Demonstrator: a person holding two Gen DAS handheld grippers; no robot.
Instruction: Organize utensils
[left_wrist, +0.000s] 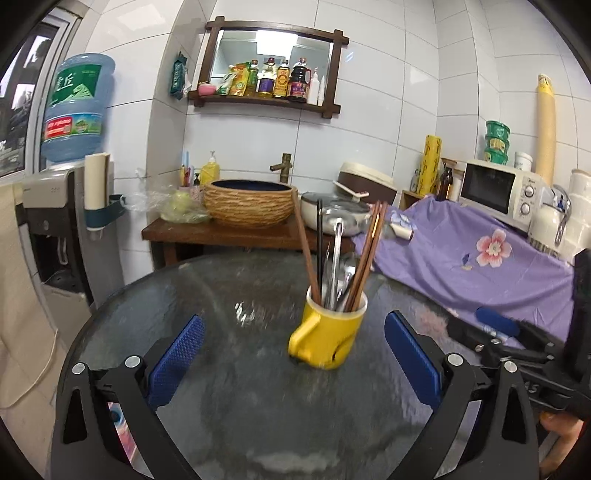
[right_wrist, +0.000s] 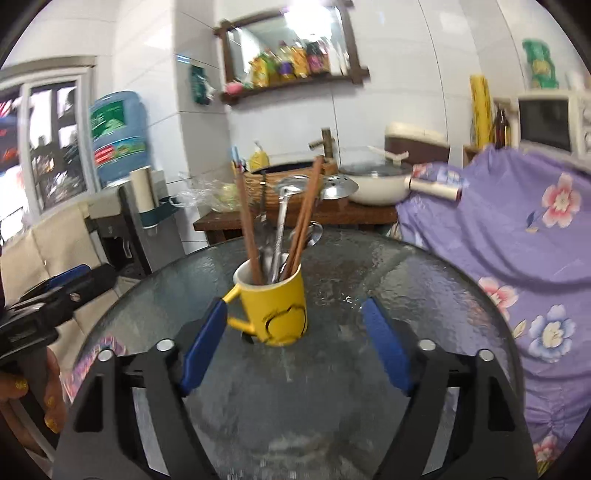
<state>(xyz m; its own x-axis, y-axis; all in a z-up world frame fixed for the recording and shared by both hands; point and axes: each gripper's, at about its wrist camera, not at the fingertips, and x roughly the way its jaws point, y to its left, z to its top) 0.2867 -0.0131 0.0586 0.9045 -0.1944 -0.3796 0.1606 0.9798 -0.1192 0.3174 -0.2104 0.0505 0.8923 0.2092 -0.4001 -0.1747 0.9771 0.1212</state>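
Observation:
A yellow mug (left_wrist: 325, 332) (right_wrist: 280, 306) stands upright on the round glass table (left_wrist: 166, 295) (right_wrist: 424, 288). It holds brown chopsticks (left_wrist: 365, 251) (right_wrist: 245, 225) and metal spoons (left_wrist: 338, 258) (right_wrist: 282, 218). My left gripper (left_wrist: 294, 319) is open, its blue pads wide apart, with the mug just ahead between them and untouched. My right gripper (right_wrist: 294, 303) is open too, and the mug's handle sits close to its left pad (right_wrist: 207, 339). Each gripper also shows at the edge of the other's view, held by a hand.
Behind the table is a wooden stand with a woven basin (left_wrist: 251, 203) and a white pan (right_wrist: 380, 188). A purple floral cloth (left_wrist: 480, 258) (right_wrist: 517, 229) covers furniture at the right, under a microwave (left_wrist: 498, 188). A water dispenser (left_wrist: 70, 110) stands at the left.

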